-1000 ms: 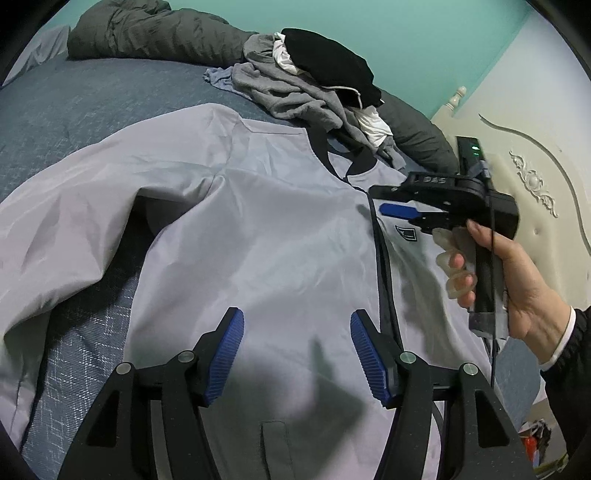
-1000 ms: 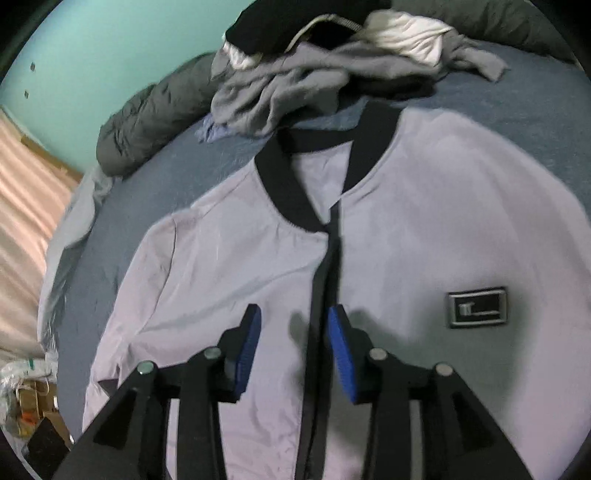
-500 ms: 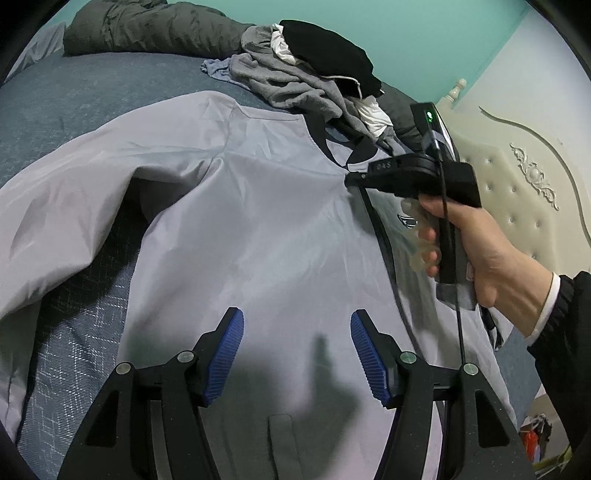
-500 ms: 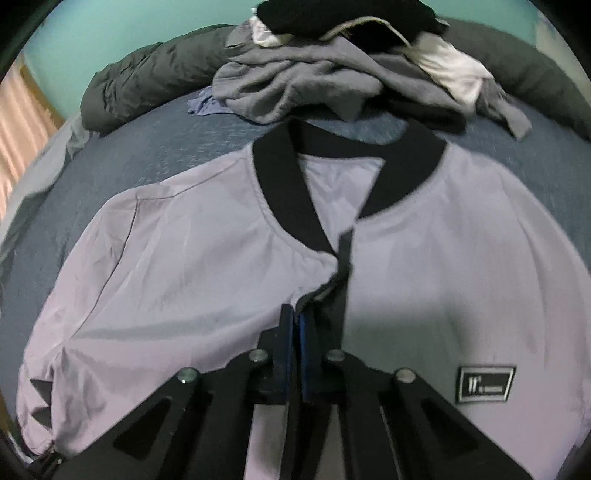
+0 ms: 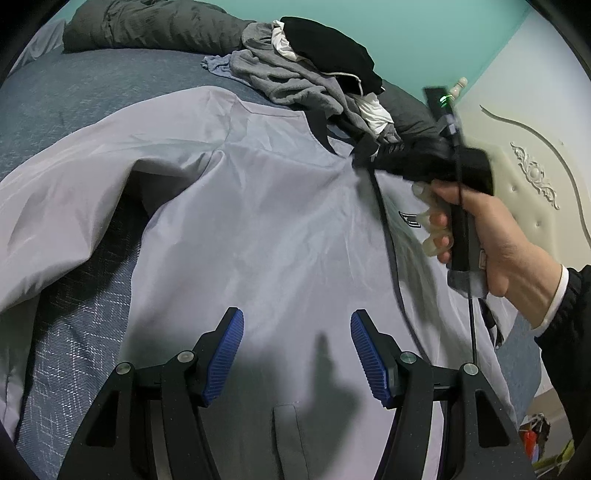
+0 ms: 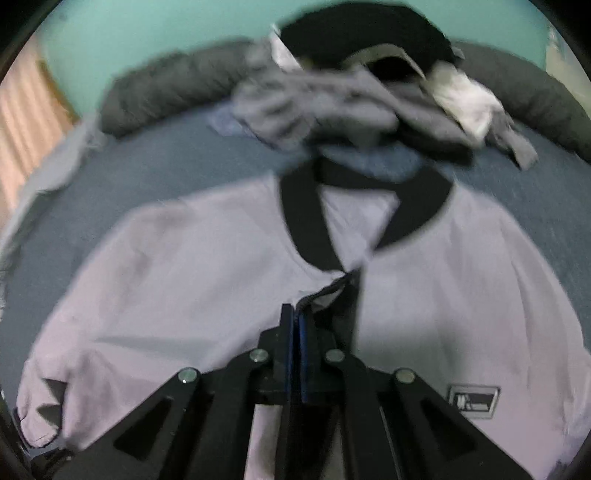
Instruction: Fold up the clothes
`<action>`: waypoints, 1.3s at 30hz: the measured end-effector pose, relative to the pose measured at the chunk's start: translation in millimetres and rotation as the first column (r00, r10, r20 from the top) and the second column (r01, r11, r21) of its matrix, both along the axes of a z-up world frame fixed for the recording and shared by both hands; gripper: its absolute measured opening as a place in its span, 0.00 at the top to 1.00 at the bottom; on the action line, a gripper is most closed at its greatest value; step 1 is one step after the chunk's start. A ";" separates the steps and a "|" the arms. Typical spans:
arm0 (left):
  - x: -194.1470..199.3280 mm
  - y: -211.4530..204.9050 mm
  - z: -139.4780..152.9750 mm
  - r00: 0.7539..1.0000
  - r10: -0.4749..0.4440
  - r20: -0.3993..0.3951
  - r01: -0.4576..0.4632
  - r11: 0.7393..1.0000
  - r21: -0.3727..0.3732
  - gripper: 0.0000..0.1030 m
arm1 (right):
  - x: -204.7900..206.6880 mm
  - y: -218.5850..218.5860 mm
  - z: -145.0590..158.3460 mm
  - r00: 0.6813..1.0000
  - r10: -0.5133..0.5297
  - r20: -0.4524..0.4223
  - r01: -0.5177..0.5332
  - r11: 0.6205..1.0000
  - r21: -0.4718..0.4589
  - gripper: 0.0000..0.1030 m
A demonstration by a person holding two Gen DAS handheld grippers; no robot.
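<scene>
A light grey jacket point(image 5: 266, 229) with a black collar point(image 6: 303, 229) and black front zipper lies spread face up on the blue bed. My left gripper point(image 5: 297, 350) is open and empty, hovering over the jacket's lower front. My right gripper point(image 6: 297, 325) is shut on the jacket's zipper edge just below the collar and lifts the fabric a little. In the left wrist view the right gripper point(image 5: 364, 157) shows in a hand near the collar. A small logo patch point(image 6: 472, 400) sits on the jacket's chest.
A pile of grey, white and black clothes point(image 5: 314, 70) lies just beyond the collar. A dark grey duvet point(image 5: 147, 26) runs along the teal wall. A cream headboard point(image 5: 535, 173) stands at the right. The blue bedspread point(image 5: 74, 96) shows left of the jacket.
My right gripper closed on the zipper edge below the collar and has pulled it up toward the collar. My left gripper stayed open over the lower front.
</scene>
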State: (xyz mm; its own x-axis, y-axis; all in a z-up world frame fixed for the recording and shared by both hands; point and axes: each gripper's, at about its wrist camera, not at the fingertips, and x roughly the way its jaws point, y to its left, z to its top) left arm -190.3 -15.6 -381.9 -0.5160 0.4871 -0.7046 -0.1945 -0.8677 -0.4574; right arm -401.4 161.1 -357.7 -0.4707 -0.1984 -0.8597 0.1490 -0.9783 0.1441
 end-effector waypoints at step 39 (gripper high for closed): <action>0.7 -6.7 -3.4 1.000 0.030 0.004 -0.030 0.999 -0.040 0.37 | 25.5 78.2 65.3 0.986 -0.115 -0.124 0.117 0.993 0.009 0.79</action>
